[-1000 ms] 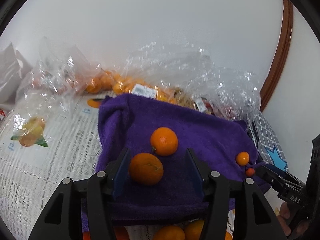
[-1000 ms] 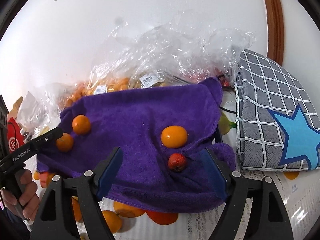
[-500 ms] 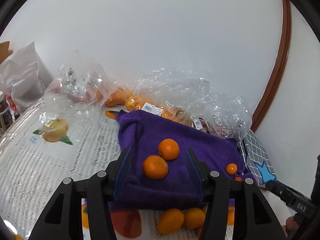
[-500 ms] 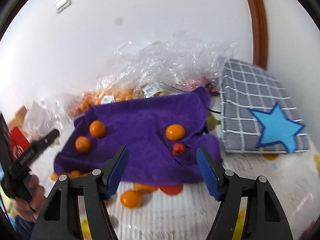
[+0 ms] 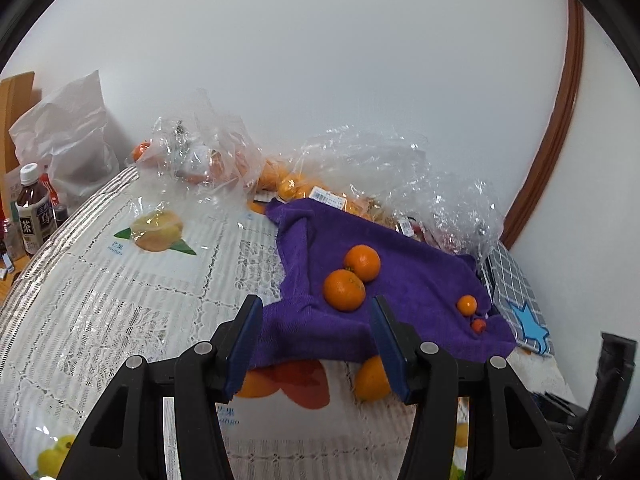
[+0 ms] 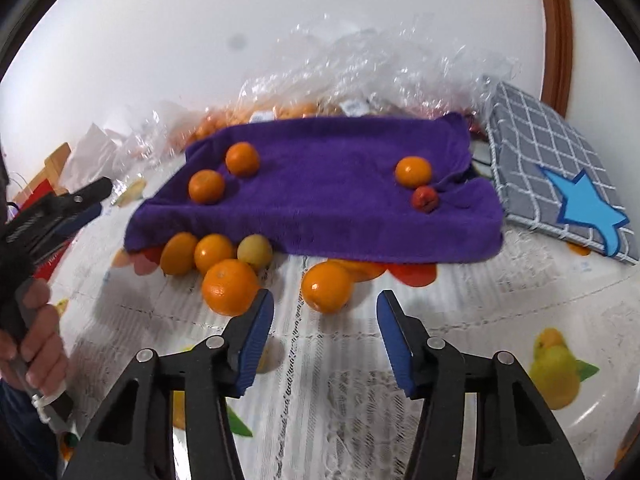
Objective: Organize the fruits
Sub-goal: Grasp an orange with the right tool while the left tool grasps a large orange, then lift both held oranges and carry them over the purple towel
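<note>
From the left wrist view, the left gripper point(image 5: 316, 338) is seen with its fingers point(image 5: 245, 344) held apart and nothing between them, above the near hem of the purple towel point(image 5: 404, 292) on the desk point(image 5: 120, 304). 2 oranges point(image 5: 345, 290) are found touching on the towel's left half; a small orange point(image 5: 467, 305) and a small red fruit point(image 5: 478, 325) lie by its right edge.

From the right wrist view, the right gripper point(image 6: 325, 338) is seen with its fingers point(image 6: 256, 340) closing on nothing. A loose orange point(image 6: 327, 287) lies just beyond them, another point(image 6: 230, 287) near the left finger, and 3 more point(image 6: 214, 254) are tucked at the towel's hem. The checked cushion point(image 6: 560, 176) is set beside the towel's right edge.
</note>
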A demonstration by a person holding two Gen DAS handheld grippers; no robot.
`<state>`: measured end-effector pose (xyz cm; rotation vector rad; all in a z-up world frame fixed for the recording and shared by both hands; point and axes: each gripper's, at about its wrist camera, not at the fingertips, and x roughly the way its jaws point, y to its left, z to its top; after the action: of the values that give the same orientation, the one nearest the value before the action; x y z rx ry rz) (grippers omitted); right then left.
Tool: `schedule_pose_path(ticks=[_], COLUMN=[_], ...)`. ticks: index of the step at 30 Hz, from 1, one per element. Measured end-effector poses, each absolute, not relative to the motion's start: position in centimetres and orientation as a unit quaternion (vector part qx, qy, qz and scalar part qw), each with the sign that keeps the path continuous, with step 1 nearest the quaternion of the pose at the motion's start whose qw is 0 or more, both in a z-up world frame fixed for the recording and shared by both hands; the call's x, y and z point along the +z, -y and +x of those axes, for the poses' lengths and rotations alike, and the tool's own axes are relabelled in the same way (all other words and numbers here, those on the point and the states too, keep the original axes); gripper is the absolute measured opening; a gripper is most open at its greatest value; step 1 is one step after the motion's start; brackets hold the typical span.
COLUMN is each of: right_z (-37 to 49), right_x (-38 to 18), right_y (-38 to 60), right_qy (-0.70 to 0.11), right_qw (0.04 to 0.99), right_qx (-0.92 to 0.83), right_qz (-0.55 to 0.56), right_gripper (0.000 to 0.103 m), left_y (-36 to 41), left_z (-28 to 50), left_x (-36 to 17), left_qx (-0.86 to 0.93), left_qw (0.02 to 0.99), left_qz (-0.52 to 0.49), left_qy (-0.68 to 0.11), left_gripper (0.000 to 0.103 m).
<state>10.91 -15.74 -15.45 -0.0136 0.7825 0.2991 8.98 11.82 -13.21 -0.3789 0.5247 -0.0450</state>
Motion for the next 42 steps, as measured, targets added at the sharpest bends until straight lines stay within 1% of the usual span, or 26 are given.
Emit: schedule_pose_path(ticks=[6,8,9,10,11,17,22,27,30,32,37,42], right_z=[13.5,14.3,14.6,14.7,14.7,14.5,13.7,14.3,14.0,14.1,14.4,14.2], right_x=[-16.9,-17.2,-17.4,-17.3,-17.4,-17.1,-16.8,-16.8,-16.8,-16.9,-16.9,-16.9], right_y=[15.2,15.0,14.8,14.8,14.7,15.5,17.5,19.4,18.6,18.3,19.0,18.6], right_qy=[-0.41,-0.419,-0.423,-0.418,-0.418,-0.415,-0.392,-0.398,-0.391,-0.394,-0.398,-0.4], right_qw=[0.902,0.897,0.895,0.898,0.897,0.897,0.906,0.904,0.905,0.903,0.902,0.9], right_qx=[0.138,0.139,0.14,0.137,0.141,0.152,0.136,0.151,0.155,0.159,0.164,0.162], right_qz=[-0.012,-0.015,-0.018,-0.023,-0.023,-0.023,-0.079,-0.041,-0.059,-0.064,-0.043,-0.056], right_gripper=[0.053,0.047,0.043,0.035,0.034,0.034,0.034,0.034,0.034,0.034,0.034,0.034], left_y=[-10.7,-10.3,-10.2,-10.0,-9.8,-7.9,-7.0,-5.9,-5.0,-5.0,-6.0,-6.3], left_z=[9.5,9.6,9.7,9.9,9.9,10.6,11.2,12.1,12.8,12.9,12.4,12.6], left_x=[-13.7,-13.9,-14.0,-14.1,-14.2,-15.4,-16.2,-16.9,-17.2,-17.2,-17.0,-17.2], left_qx=[-0.033,-0.042,-0.047,-0.056,-0.062,-0.106,-0.113,-0.116,-0.109,-0.114,-0.101,-0.087], left_qw=[0.947,0.946,0.944,0.942,0.94,0.925,0.914,0.904,0.899,0.899,0.902,0.899], left_qz=[-0.162,-0.158,-0.157,-0.157,-0.158,-0.14,-0.128,-0.107,-0.089,-0.093,-0.119,-0.119], left_qy=[-0.276,-0.282,-0.285,-0.291,-0.296,-0.336,-0.367,-0.398,-0.415,-0.413,-0.402,-0.412], left_gripper=[0.053,0.053,0.053,0.053,0.053,0.053,0.053,0.053,0.043,0.032,0.032,0.032])
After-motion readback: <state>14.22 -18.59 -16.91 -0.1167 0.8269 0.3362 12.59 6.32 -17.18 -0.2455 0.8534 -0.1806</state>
